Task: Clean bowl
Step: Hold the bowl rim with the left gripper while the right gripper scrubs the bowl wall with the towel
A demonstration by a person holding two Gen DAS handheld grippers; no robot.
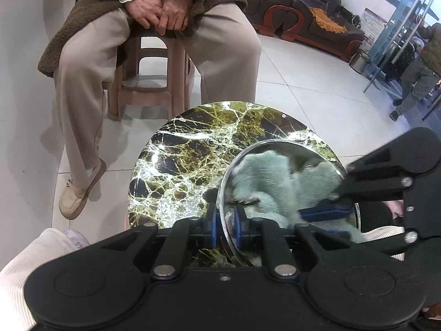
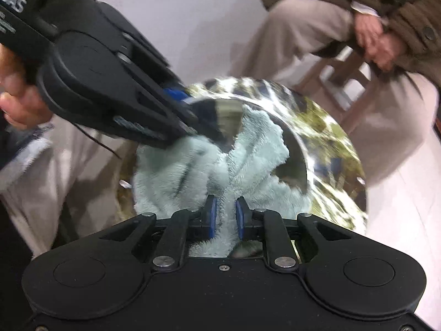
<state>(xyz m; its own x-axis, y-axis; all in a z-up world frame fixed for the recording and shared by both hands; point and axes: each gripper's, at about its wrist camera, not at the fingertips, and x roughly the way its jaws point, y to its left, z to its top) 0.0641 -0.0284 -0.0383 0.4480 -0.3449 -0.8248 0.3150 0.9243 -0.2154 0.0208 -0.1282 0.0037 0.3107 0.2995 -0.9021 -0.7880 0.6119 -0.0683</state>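
The left gripper (image 1: pixel 225 227) is clamping the near rim of the shiny round steel bowl (image 1: pixel 278 146) on the green-veined marble table (image 1: pixel 176 160); the right gripper (image 2: pixel 226 215) is pinching the fluffy pale-green cloth (image 2: pixel 248 149) directly ahead, inside the bowl.

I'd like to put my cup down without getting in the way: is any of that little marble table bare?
The marble table is bare on the side toward the seated person, beyond the bowl. The near side is crowded: the left gripper clamps the bowl's rim, and the right gripper holds a green cloth inside it.
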